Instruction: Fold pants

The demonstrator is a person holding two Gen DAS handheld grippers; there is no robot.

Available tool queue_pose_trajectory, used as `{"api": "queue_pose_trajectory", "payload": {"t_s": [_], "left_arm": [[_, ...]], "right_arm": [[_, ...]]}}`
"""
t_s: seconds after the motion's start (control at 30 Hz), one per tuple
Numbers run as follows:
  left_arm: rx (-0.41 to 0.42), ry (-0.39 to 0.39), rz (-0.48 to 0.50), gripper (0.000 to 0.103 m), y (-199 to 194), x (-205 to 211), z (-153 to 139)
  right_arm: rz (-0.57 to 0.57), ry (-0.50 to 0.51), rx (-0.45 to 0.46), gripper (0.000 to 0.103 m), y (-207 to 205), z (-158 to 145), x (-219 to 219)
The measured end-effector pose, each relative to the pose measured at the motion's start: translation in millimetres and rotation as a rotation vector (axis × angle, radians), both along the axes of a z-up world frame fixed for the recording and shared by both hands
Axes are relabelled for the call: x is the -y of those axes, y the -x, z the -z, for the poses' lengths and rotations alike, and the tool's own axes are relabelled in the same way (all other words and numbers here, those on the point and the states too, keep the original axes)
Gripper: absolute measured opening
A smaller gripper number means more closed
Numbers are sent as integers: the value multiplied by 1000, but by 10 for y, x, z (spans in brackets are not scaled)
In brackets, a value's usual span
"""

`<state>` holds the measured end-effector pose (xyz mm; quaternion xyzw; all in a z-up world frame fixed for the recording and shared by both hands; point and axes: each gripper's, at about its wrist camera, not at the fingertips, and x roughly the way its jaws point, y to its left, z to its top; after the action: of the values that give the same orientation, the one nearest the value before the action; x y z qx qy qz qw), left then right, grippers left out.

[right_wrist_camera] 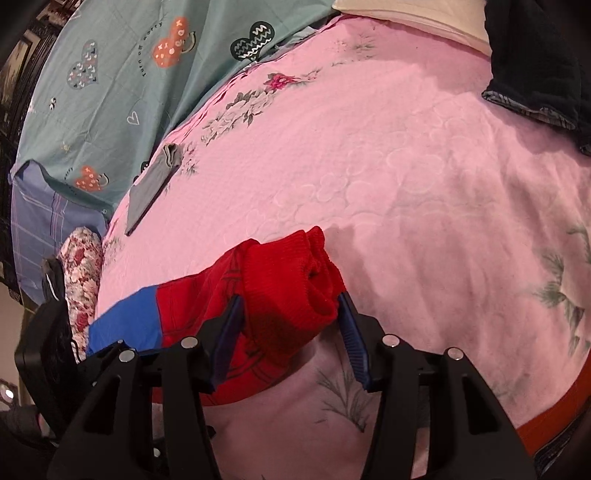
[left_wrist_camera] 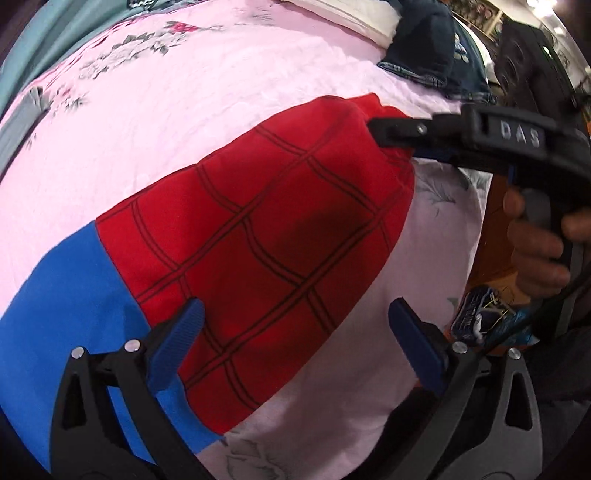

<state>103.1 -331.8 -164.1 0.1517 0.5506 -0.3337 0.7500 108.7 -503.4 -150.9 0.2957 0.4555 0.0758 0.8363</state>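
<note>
The red and blue pants with a black web pattern lie flat on the pink bedspread. My left gripper is open just above the red leg, near the blue part. My right gripper has its blue fingers around the bunched red ribbed cuff of the pants. The jaws stand fairly wide with the cuff filling the gap. The right gripper also shows in the left wrist view at the far cuff end.
A dark blue folded garment lies at the far side of the bed, beside a white pillow. A grey cloth lies at the left edge. A teal heart-print sheet hangs beyond. The bed edge is at right.
</note>
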Motion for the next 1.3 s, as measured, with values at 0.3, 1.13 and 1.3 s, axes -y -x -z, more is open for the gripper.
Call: {"api": "queue_pose_trajectory", "payload": {"t_s": [0.3, 1.13, 1.3], "left_arm": [[-80, 104, 120, 101, 123, 109, -97], [168, 13, -544, 101, 81, -3066, 59], [164, 77, -525, 101, 72, -3209, 52]], "right_arm": [[76, -208, -23, 11, 76, 91, 194], [-822, 16, -95, 47, -1707, -431, -3402], [-1026, 36, -281, 47, -1738, -142, -3650]]}}
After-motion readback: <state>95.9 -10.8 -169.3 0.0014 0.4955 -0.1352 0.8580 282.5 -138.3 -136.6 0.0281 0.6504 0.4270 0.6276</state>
